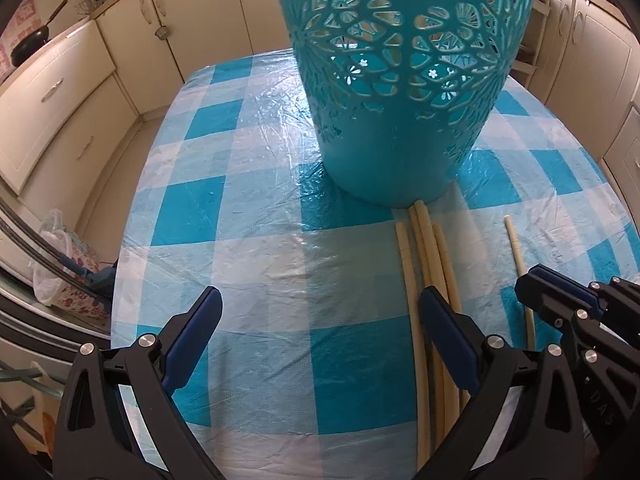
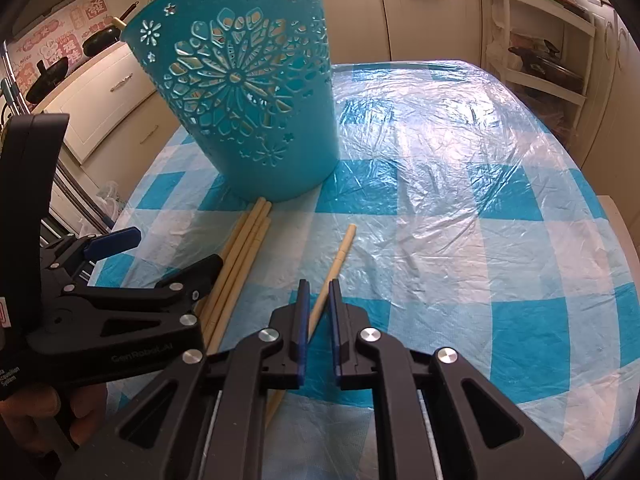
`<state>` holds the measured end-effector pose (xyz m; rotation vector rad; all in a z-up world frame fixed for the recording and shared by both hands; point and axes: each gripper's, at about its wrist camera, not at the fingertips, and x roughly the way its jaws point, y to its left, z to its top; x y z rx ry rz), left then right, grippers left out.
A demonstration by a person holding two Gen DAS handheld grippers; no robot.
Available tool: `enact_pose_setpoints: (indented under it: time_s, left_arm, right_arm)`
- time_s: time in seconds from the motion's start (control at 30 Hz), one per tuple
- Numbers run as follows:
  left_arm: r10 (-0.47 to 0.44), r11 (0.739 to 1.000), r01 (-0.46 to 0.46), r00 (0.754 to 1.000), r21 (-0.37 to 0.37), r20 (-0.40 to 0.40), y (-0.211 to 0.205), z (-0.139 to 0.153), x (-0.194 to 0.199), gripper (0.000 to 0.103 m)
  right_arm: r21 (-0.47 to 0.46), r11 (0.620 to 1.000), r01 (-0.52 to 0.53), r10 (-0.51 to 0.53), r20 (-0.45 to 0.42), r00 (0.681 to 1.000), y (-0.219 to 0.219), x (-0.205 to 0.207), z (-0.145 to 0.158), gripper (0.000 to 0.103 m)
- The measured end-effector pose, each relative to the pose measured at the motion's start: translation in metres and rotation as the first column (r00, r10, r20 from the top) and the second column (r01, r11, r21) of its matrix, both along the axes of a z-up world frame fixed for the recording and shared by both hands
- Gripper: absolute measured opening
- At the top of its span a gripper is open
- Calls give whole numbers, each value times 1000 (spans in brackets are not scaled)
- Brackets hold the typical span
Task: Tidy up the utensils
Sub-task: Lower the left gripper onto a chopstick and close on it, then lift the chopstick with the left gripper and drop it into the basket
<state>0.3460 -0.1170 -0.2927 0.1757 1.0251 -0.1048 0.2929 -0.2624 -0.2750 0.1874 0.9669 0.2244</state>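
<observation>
Right wrist view, one teal basket, four bundled chopsticks — one apart

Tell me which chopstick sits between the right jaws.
The lone chopstick, lying apart to the right of the bundle that touches the teal basket.

Basket rim beyond the frame; chopsticks' near ends perhaps under tools.

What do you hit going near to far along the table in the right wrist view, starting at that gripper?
right gripper, closed on the single chopstick → bundle of chopsticks, its far ends at the basket's base → teal cutout basket → cream cabinets behind the table.
</observation>
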Motion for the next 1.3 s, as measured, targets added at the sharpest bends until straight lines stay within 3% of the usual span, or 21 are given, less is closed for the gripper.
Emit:
enact_pose_setpoints:
  time_s: [0.1,0.47,0.57,0.73,0.9,1.03,1.3]
  left_arm:
    - [8,1000,-8,1000,8,-8,4,0,3,94]
    - [-52,998,52,999,-41,-8,-9,0,15,62]
    - [-82,995,82,997,-58,-2,-14,1,13,47]
    - [-154,985,153,988,-85,-8,-25,3,7,7]
    - [-166,980,160,985,-123,-40,-23,5,2,5]
    - [-168,959,144,983,-245,-78,1,11,1,5]
    - [-193,895,178,981,-408,6,46,74,-23,5]
  right_arm:
    - [1,1000,1,-1,3,1000,0,0,-1,10]
    - [1,1000,17,-17,18,1000,-1,7,-2,10]
    - [4,1000,18,-18,17,1000,-1,8,-2,10]
    - [17,1000,18,-18,17,1000,-2,9,-2,11]
    - [21,1000,7,-8,22,1000,-3,8,-2,16]
    - [7,1000,-3,3,28,1000,1,7,-1,20]
    - [4,1000,-4,4,30,1000,2,6,-1,20]
